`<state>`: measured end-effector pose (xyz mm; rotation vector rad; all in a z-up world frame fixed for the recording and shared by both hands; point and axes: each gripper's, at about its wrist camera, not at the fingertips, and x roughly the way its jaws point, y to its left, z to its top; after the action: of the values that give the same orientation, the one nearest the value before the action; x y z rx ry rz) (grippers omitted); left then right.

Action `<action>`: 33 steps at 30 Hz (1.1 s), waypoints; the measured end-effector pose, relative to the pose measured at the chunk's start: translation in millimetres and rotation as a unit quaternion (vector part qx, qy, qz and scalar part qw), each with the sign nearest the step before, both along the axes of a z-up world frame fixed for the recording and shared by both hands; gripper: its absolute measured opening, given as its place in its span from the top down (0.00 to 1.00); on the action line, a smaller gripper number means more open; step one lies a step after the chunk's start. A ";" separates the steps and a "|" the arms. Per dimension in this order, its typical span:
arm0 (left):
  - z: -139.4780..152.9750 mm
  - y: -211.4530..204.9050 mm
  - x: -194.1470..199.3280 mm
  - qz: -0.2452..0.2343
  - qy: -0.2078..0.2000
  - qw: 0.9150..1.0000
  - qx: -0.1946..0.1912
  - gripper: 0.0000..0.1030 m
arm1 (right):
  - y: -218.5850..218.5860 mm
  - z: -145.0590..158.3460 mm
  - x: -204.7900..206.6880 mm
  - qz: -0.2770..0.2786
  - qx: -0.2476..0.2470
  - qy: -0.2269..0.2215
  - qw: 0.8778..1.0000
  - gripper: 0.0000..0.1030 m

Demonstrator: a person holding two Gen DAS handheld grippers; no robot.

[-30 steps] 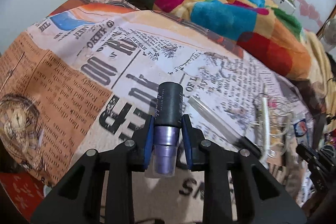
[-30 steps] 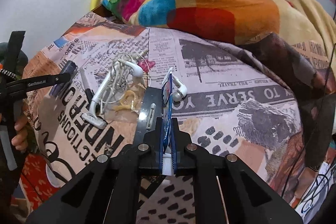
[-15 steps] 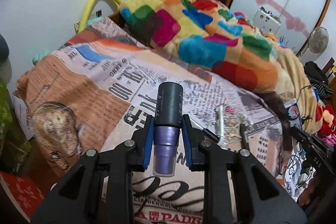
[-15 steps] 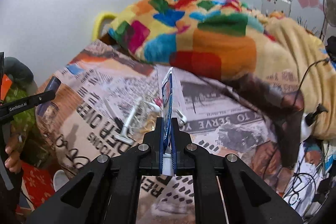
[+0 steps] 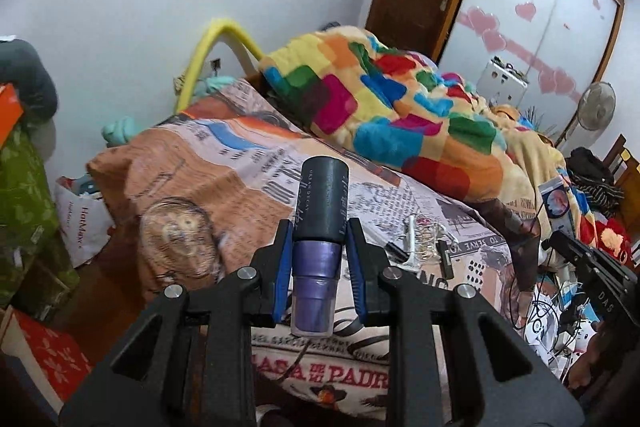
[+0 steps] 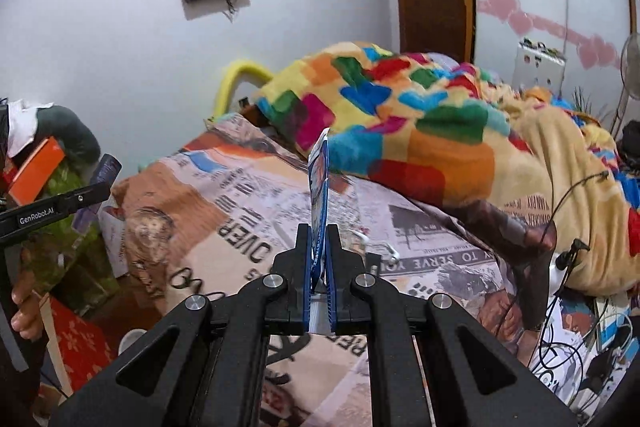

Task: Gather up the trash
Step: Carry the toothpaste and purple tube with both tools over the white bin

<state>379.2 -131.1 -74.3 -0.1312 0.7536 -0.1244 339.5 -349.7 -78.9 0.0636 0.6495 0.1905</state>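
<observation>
Newsprint-patterned bedding (image 5: 248,171) fills a cluttered bedroom as both claws carry trash above the bed. One left claw (image 5: 320,263) clamps a purple cosmetic tube (image 5: 318,251) with a dark cap; the right claw (image 6: 318,259) is closed on a flat blue wrapper (image 6: 319,187) held edge-on. Collection looks to be in its carry-off stage; the next move calls for finding a bin (none clearly visible). White earphones (image 5: 420,243) remain on the bed, near a patchwork blanket (image 5: 380,107).
</observation>
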 end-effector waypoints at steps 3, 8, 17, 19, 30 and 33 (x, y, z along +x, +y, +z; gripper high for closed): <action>8.6 21.3 -19.2 0.012 -0.010 1.000 0.000 0.75 | 16.8 10.2 -11.4 0.014 0.001 -0.011 1.000 0.94; 13.5 66.3 -50.2 0.043 -0.015 0.999 -0.002 0.75 | 53.5 18.9 -25.1 0.044 0.003 -0.024 0.999 0.94; 1.2 152.4 -101.0 0.108 -0.006 0.994 -0.001 0.75 | 138.6 9.3 -43.7 0.118 -0.001 -0.018 0.993 0.94; -4.4 172.3 -112.7 0.124 -0.002 0.992 0.001 0.75 | 160.0 5.0 -43.4 0.138 -0.004 -0.013 0.990 0.94; -48.1 271.2 -163.9 0.204 0.034 0.978 0.006 0.75 | 280.1 -31.5 -53.9 0.251 -0.027 0.031 0.967 0.94; -66.1 294.5 -174.3 0.220 0.048 0.974 0.000 0.75 | 313.5 -46.5 -58.8 0.283 -0.036 0.050 0.957 0.94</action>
<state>205.0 163.4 -140.4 -0.3024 0.8034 0.3065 280.7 -36.2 -125.4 -0.1881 0.7651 0.7208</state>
